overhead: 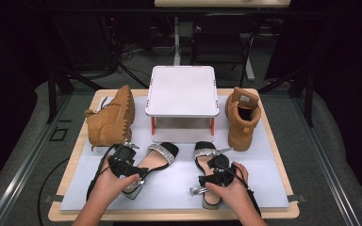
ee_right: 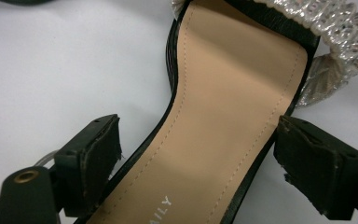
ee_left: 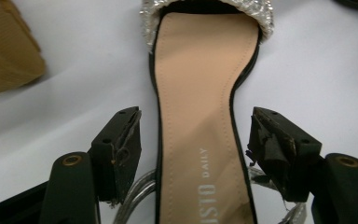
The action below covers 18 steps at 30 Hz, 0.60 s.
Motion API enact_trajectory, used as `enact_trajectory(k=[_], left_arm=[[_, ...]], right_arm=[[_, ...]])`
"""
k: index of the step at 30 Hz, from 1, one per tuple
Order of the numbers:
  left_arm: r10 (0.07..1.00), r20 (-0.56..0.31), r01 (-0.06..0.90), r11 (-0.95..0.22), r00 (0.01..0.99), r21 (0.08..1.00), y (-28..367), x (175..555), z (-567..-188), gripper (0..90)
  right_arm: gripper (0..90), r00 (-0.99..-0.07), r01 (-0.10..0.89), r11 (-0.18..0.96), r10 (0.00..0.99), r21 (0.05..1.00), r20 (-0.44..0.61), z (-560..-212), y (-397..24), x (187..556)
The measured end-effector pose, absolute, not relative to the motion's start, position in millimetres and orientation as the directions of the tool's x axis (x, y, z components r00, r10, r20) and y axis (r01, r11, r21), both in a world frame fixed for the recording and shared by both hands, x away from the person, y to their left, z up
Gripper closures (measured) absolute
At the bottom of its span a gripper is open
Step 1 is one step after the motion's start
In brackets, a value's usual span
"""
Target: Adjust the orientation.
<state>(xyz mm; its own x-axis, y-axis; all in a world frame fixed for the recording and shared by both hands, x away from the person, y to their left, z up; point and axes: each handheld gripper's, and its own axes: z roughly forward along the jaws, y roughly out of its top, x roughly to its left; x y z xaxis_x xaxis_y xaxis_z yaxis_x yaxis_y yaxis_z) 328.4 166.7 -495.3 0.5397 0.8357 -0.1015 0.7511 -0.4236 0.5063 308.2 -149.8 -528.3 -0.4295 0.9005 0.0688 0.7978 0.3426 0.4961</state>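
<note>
The left gripper (ee_left: 193, 135) is standing released with its jaws on either side of the left sandal (overhead: 153, 160), and the right gripper (ee_right: 196, 154) is straddling the right sandal (ee_right: 228, 130) equally unclenched. Both sandals are lying on the white mat (overhead: 264, 160) covering the wooden table (overhead: 82, 141), before a white stand (overhead: 182, 92) between two tan boots (overhead: 111, 120). The hands are hiding the heels in the high view, and the dark room behind is hard to make out.

Right tongs (ee_right: 196, 154) stand open astride a black sandal (ee_right: 228, 116); pads clear of its edges. Silver strap (ee_right: 335, 42) at toe. White counter (ee_right: 60, 65) beneath.
</note>
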Motion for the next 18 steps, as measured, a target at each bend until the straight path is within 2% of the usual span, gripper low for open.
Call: enact_trajectory(k=[11,18], left_arm=[[0.851,-0.096,0.753,-0.398,0.516,0.524,177,328,-492,34.3],[0.849,-0.096,0.752,-0.401,0.519,0.523,177,328,-493,34.4]], right_arm=[[14.0,-0.383,0.829,0.278,0.914,0.484,0.131,-530,-154,309],[14.6,-0.407,0.851,0.316,0.901,0.419,0.149,-528,-166,311]])
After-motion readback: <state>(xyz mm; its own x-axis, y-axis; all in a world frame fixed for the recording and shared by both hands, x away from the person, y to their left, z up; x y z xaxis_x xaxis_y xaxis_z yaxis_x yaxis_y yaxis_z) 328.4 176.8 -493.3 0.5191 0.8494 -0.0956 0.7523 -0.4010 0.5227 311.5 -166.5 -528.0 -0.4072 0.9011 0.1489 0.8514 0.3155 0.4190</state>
